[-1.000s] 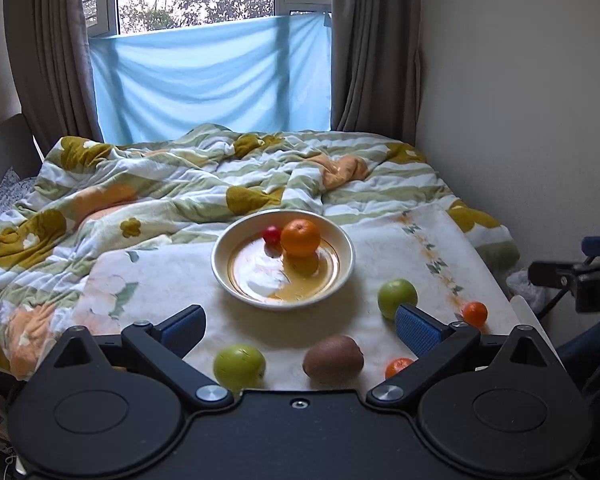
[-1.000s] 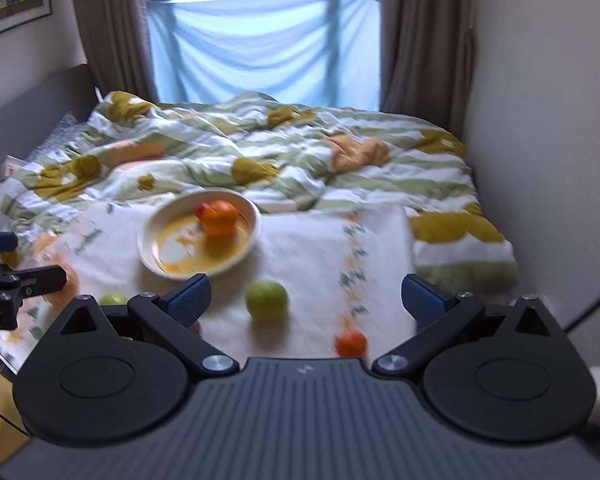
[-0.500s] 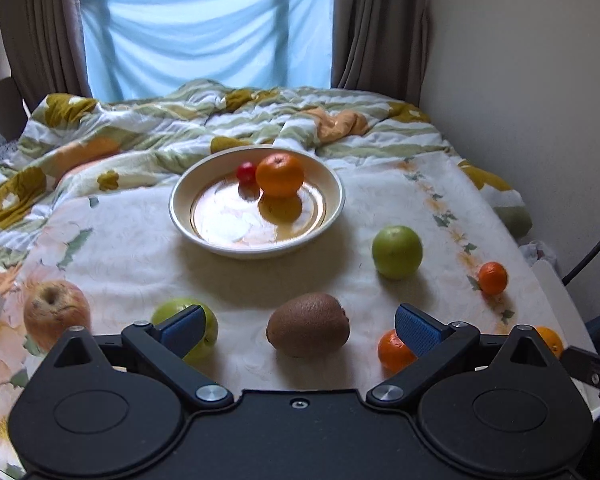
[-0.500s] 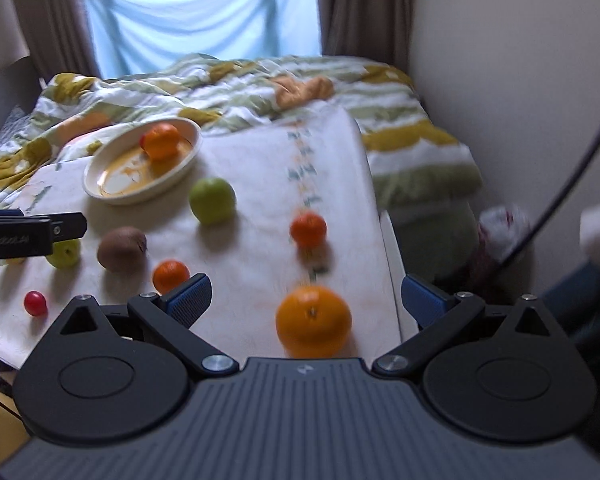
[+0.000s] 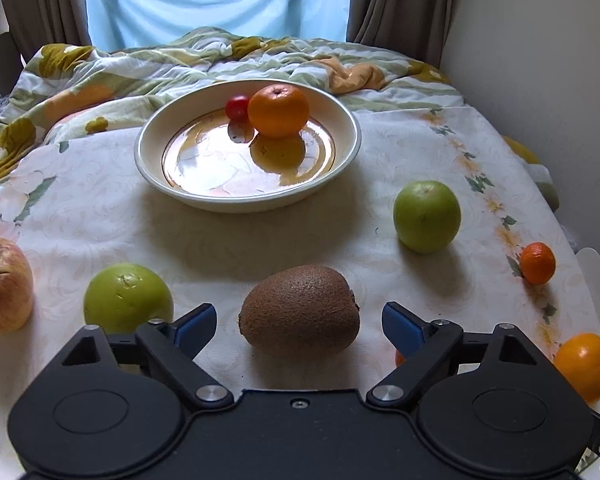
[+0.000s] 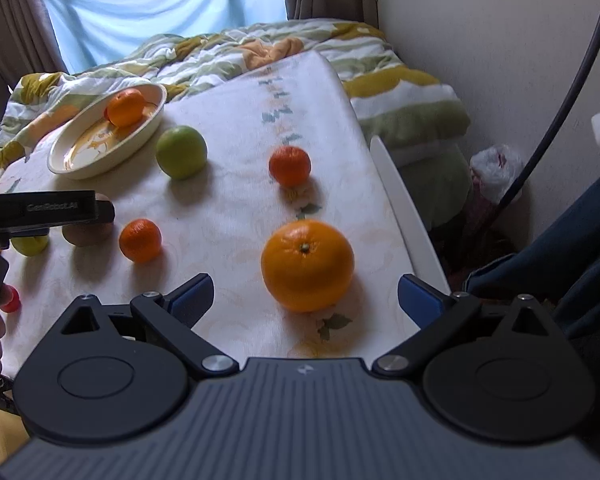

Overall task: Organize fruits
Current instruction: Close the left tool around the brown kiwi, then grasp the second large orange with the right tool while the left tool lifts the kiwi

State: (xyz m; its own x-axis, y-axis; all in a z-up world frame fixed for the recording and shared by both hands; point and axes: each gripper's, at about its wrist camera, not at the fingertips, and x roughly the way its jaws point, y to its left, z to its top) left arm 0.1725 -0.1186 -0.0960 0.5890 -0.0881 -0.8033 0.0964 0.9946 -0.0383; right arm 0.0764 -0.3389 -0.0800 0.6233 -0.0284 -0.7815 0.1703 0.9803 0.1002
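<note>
left claw (image 5: 298, 326) apart, jaws just closing in, kiwi (image 5: 300, 311) between pads at lower centre, untouched: seat both pads at its widest girth first | right claw (image 6: 305, 294) apart around big orange (image 6: 307, 265) | bowl (image 5: 156, 176) upper centre holds orange (image 5: 278, 105), cherry tomato (image 5: 237, 107)

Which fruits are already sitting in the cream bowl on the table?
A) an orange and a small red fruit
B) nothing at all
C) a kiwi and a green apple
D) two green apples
A: in the left claw's view the bowl holds an orange with a small red fruit beside it, while the kiwi and both green apples lie on the tablecloth outside it.
</note>
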